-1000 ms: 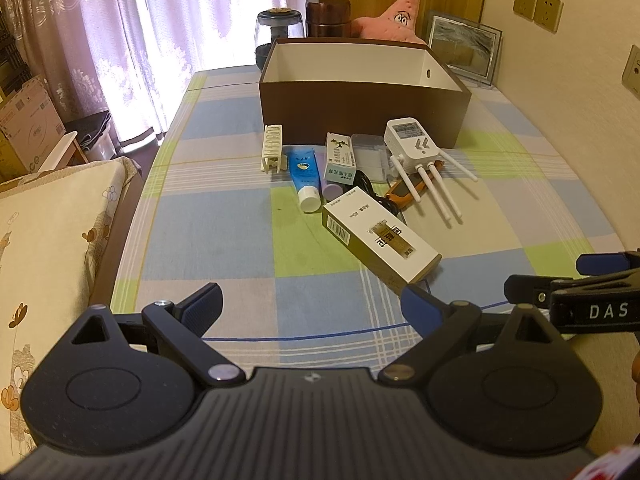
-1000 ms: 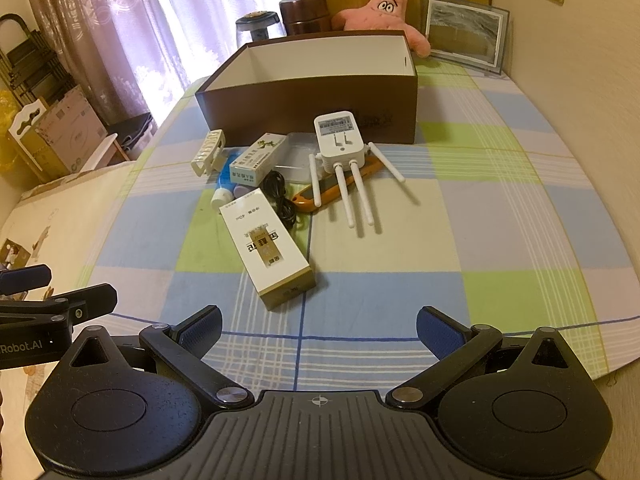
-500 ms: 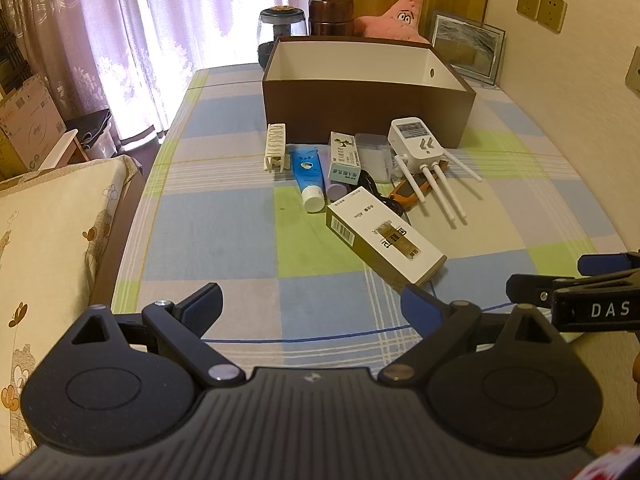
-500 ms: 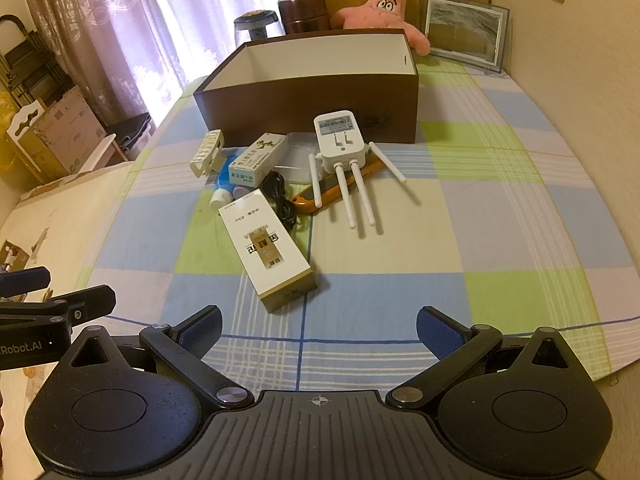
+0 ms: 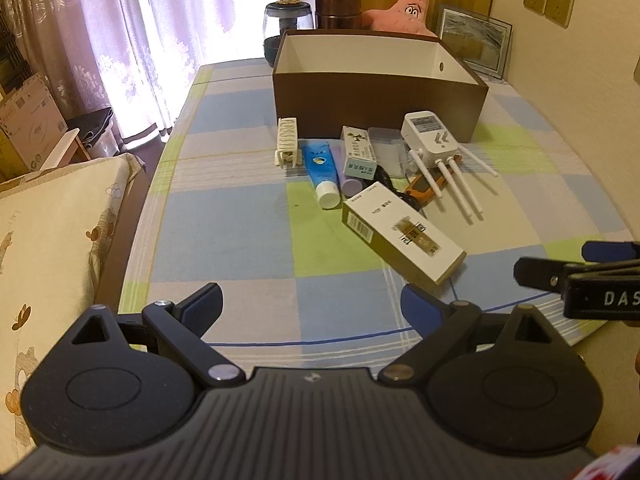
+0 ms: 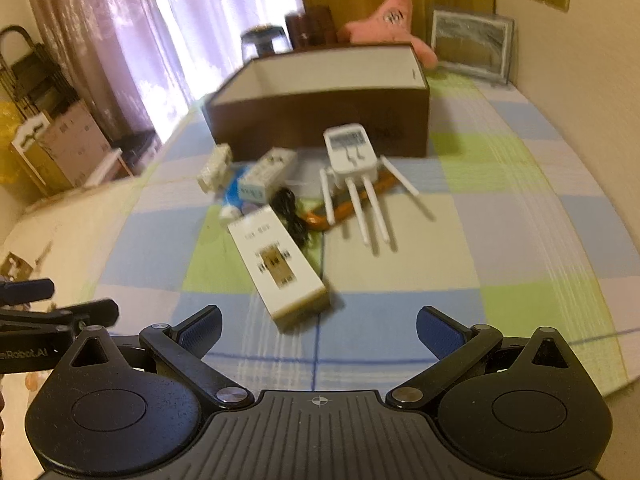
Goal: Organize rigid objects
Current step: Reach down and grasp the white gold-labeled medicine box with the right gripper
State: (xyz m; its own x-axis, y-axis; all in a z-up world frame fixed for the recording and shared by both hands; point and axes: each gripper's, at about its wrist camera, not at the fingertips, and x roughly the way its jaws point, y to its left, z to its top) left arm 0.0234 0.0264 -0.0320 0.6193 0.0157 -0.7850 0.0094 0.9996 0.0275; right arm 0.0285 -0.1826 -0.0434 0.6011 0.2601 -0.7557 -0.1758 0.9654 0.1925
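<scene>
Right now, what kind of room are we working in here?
Most likely a room in a home, perhaps a bedroom or living room. Sheer curtains hang over a bright window, a pink star plush toy and a framed picture sit at the far end of the checked tablecloth, and a cartoon-print cushion lies beside it.

Brown box [image 5: 376, 104], open top, white inside, upright at far end of checked cloth. Cluster just in front:
- white ridged clip [image 5: 287, 147] at left
- blue tube [image 5: 320, 170], white cap toward camera
- purple tube [image 5: 352, 184] partly under small white-green carton [image 5: 359, 152]
- clear case [image 5: 386, 151], flat
- white router [image 5: 434, 146], four antennas splayed, over orange tool [image 5: 420, 189]
- black cord [image 6: 290, 216], bunched
- long white-gold carton [image 5: 402, 236], flat, diagonal, nearest camera
</scene>
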